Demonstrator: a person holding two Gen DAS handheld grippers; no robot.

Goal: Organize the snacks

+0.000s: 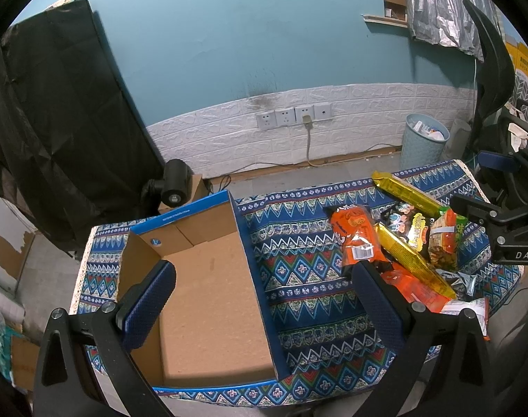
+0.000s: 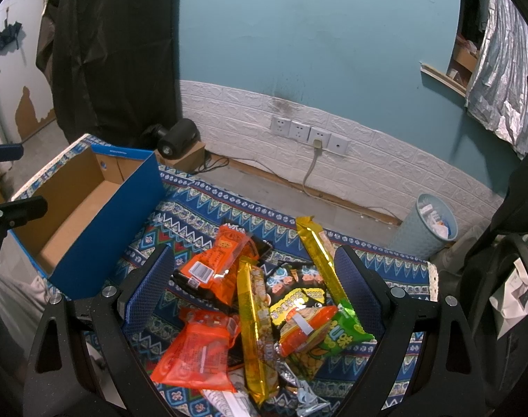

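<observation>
At the far left of the left wrist view, a black cover [image 1: 55,111] hangs over something tall against the teal wall. Below it, in the lower left of the frame, the left gripper [image 1: 264,288] has its blue-padded fingers [image 1: 149,299] spread wide apart with nothing between them; it hangs over an open cardboard box [image 1: 212,278] with blue outer walls, whose brown floor is bare. The box sits on the left part of a worktop [image 1: 298,278] covered with a blue patterned cloth. A small black camera-like device [image 1: 175,182] stands behind the box, near the wall.

Toward the right of that frame the snacks lie in a loose pile on the cloth, well apart from the box: an orange packet [image 1: 356,239], a long yellow packet [image 1: 413,260] lying slantwise, a second yellow packet [image 1: 406,189] farther back, a black packet [image 1: 406,226] and a green and red packet [image 1: 445,239]. A pale blue wastebasket [image 1: 425,139] stands on the floor at the right, below a row of wall sockets [image 1: 293,114].

In the right wrist view the box [image 2: 100,215] fills the left middle of the frame, and the right gripper [image 2: 253,285] hovers directly over the pile in the lower centre. Its fingers [image 2: 145,288] are wide open, one on each side of the heap, gripping nothing. Between them lie two orange packets, one [image 2: 215,264] above and one [image 2: 194,351] below, the yellow packet [image 2: 257,330] upright in the frame, the black packet [image 2: 295,288] and the green and red packet [image 2: 319,337] on top at the right.
</observation>
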